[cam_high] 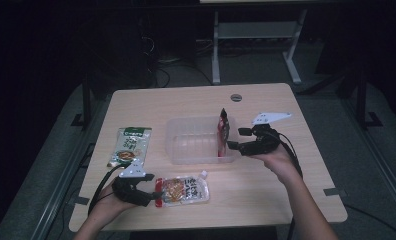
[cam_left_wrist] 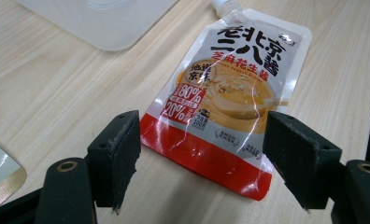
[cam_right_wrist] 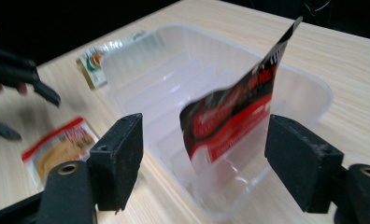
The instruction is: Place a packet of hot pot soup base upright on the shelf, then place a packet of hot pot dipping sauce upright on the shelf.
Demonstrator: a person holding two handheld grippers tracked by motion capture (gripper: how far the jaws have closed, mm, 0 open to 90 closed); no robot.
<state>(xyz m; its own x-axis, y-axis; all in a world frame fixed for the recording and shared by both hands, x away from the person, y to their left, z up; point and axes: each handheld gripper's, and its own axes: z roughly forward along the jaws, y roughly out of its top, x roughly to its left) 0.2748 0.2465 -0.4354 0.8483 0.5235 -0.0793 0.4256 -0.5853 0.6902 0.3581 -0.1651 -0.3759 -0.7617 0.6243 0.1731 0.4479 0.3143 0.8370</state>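
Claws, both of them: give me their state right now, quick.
Left claw: open, empty, around the sauce pouch's bottom edge.
Right claw: open, empty, the red packet standing free in the clear tray.

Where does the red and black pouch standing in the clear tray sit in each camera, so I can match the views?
High view: red and black pouch right of centre, upright at the right end of the clear tray.
Left gripper view: not in it; a tray corner lies top left.
Right gripper view: pouch at centre, leaning in the tray.
Shared landmark: the clear tray.
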